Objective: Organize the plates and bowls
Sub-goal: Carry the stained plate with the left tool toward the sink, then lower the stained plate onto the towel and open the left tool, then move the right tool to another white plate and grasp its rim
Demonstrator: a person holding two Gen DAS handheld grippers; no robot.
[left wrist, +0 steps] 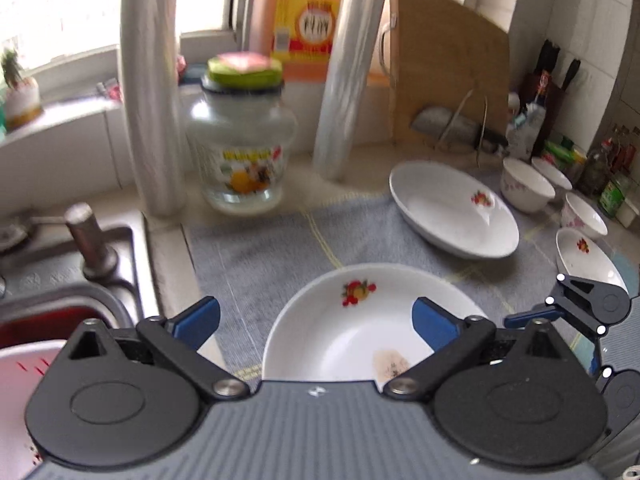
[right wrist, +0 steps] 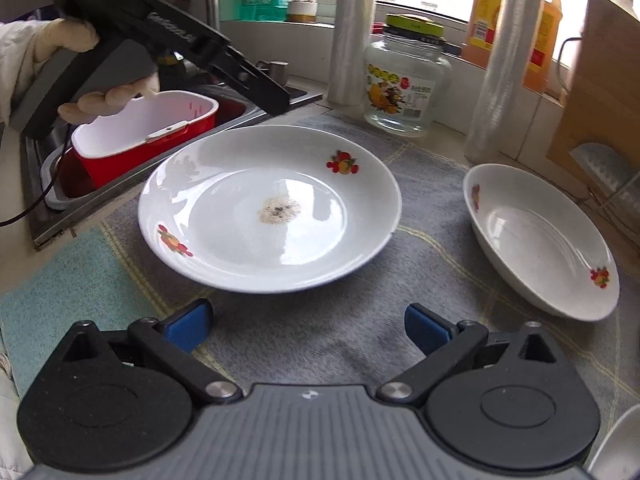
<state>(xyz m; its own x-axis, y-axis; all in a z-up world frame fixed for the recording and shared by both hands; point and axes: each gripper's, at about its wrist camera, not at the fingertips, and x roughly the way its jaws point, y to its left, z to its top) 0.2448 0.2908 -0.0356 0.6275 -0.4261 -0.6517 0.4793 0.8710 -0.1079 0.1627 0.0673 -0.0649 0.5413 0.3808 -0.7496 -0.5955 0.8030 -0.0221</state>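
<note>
A round white plate with fruit prints and a brown stain lies on the grey cloth; it also shows in the left wrist view. An oval white dish lies to its right, also in the left wrist view. Several small white bowls stand at the far right. My left gripper is open and empty above the plate's near left rim. My right gripper is open and empty, just short of the plate's front edge. The right gripper also shows at the left wrist view's right edge.
A steel sink with a red-and-white basket lies left of the cloth. A glass jar, two plastic wrap rolls, an orange jug and a wooden cutting board stand behind. Bottles crowd the far right.
</note>
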